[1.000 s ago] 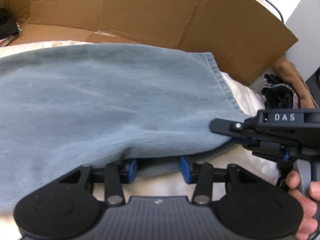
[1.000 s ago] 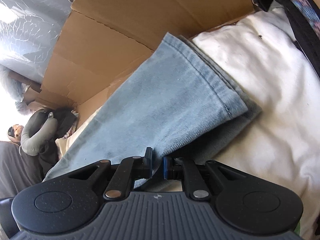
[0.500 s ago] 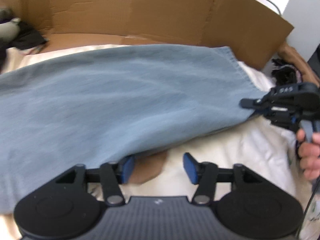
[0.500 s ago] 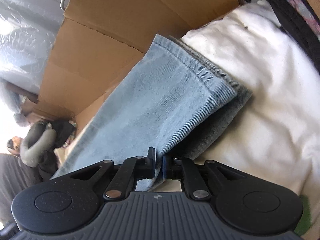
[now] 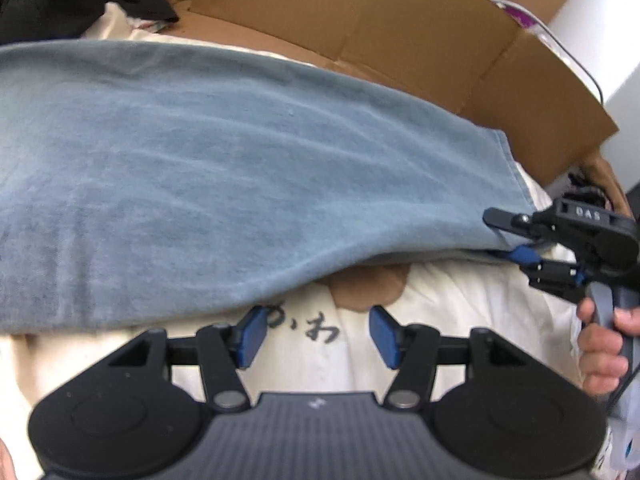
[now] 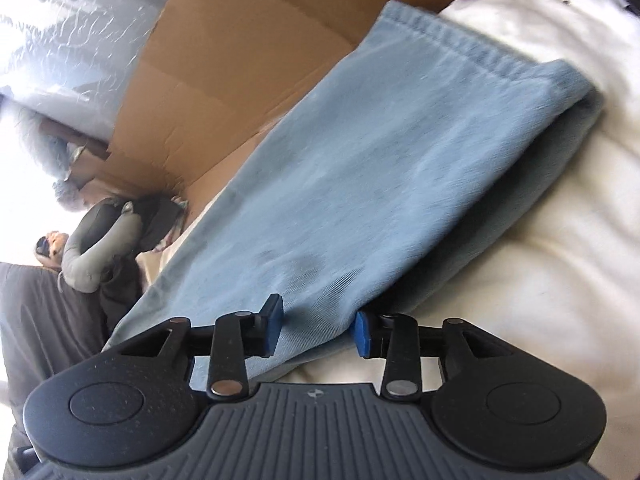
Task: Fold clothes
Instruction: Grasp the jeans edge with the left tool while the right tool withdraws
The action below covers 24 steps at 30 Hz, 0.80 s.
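The faded blue denim garment [image 5: 224, 184] lies spread across the cream-white padded bedcover [image 5: 460, 312], running off the left edge of the left wrist view, so its full shape cannot be made out; its hemmed end [image 6: 472, 46] sits at the far right, doubled over a lower layer whose extent is hidden beneath the top one; motion blur softens much of the cloth. Behind the garment, along the far side, stands a flattened brown cardboard sheet [image 5: 400, 28], creased into panels; beyond it in the right wrist view is a crinkled clear plastic covering [image 6: 72, 32], only partly in frame. At the far left lies a heap of dark and grey clothing [image 6: 104, 240], too tangled to tell apart; a second dark bundle [image 5: 588, 192] at the right is mostly hidden behind the right gripper. A tan patch and dark printed characters [image 5: 320, 330] on the bedcover show just past the garment's near edge, partly covered by it.

The left gripper [image 5: 316, 332] stands wide apart over the bare bedcover, holding nothing, just near of the garment's edge; the right gripper [image 6: 314, 330] is parted too, its blue pads [image 6: 272, 326] on either side of the garment's near corner without pinching it; a hand [image 5: 600, 344] grips its handle.
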{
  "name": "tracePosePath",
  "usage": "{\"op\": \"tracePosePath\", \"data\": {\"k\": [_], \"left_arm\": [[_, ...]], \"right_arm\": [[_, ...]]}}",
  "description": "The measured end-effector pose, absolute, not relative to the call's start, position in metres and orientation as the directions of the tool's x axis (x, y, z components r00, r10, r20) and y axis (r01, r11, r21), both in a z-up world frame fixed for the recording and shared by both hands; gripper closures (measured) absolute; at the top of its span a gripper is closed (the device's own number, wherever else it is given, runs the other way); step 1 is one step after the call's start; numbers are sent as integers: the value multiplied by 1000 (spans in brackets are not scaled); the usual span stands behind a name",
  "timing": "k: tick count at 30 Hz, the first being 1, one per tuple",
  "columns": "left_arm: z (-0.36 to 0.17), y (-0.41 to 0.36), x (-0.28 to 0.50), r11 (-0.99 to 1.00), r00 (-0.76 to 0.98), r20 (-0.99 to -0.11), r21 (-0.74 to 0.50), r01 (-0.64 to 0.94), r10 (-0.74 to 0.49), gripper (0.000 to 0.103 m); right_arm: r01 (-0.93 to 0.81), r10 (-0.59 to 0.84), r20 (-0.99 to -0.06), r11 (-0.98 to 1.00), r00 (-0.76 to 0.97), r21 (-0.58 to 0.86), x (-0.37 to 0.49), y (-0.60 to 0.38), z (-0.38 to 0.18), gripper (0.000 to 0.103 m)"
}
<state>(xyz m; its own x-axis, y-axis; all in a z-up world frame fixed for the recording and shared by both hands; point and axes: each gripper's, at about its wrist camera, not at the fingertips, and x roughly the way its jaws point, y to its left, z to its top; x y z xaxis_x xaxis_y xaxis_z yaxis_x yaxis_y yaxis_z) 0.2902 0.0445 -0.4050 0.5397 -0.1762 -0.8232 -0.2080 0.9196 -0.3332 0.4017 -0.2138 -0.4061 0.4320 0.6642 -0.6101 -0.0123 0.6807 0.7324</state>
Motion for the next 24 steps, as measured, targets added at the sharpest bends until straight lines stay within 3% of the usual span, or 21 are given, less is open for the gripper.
{"op": "tracePosePath", "data": {"k": [9, 24], "left_arm": [[-415, 77, 287, 813, 575, -784, -484, -326, -236, 43], [-414, 124, 253, 726, 618, -760, -539, -426, -201, 44]], "right_arm": [[-58, 752, -575, 622, 322, 781, 411, -144, -409, 64], [-79, 779, -573, 608, 255, 790, 396, -75, -412, 65]]}}
